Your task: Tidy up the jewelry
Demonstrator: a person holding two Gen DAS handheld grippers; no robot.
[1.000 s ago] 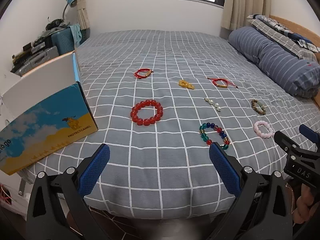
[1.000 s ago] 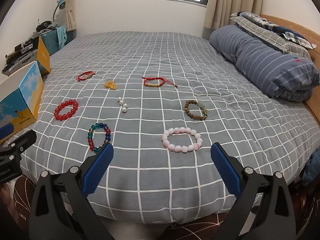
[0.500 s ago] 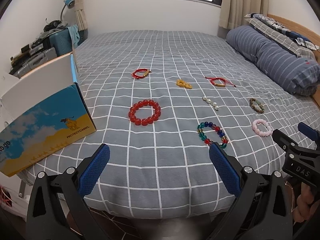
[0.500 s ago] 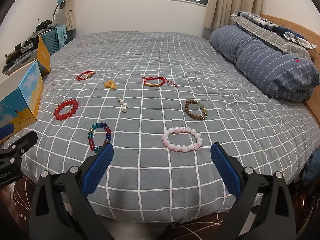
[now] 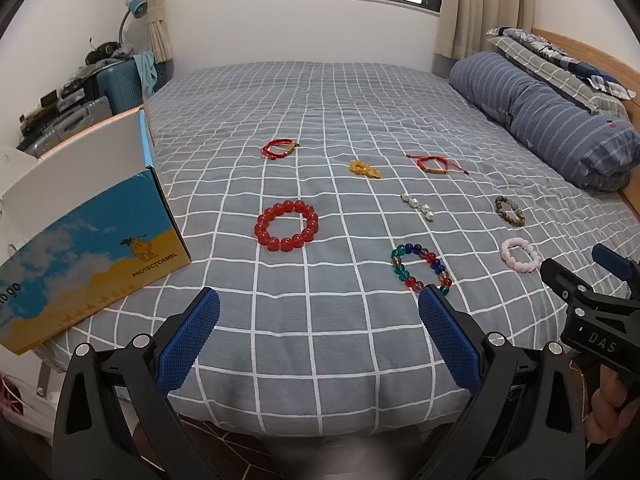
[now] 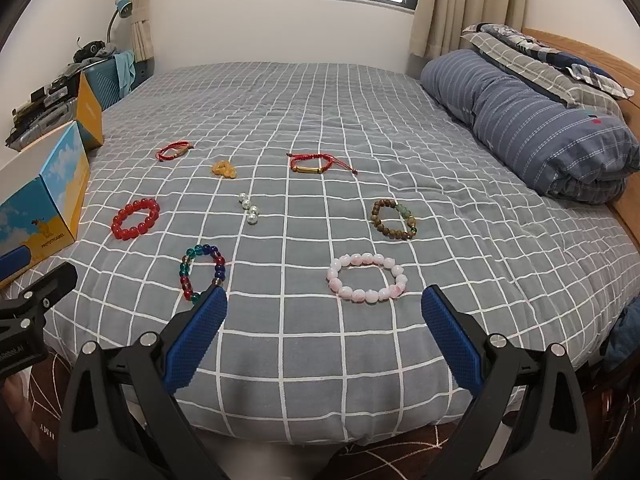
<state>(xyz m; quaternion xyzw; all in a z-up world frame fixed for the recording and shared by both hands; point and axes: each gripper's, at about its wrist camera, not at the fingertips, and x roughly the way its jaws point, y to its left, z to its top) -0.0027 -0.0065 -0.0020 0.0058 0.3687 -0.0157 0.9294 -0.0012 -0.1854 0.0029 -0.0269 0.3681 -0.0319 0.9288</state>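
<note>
Both the left hand-held gripper [image 5: 319,310] and the right hand-held gripper [image 6: 323,308] hovered released and empty over the bed [image 6: 320,120]. A pink bead bracelet [image 6: 367,277] lay just ahead of the right one, a multicoloured bead bracelet [image 5: 421,267] beside the left one's right finger.

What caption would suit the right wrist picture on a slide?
Open right gripper hovers at the edge of a grey checked bed, facing a pink bead bracelet among seven other jewelry pieces.

I am looking at eight pieces lying flat and apart on the grey checked bedspread: nearest me, a pink bead bracelet [image 6: 367,277] and a multicoloured glass one [image 6: 203,272]. Behind them are sitting a red bead bracelet [image 6: 135,218], loose pearls [image 6: 249,208] and a brown wooden bracelet [image 6: 394,219]. Farthest are lying two red cord bracelets [image 6: 173,150] [image 6: 316,163] (each carrying a gold bar) with an amber cluster [image 6: 224,169] between them.
</note>
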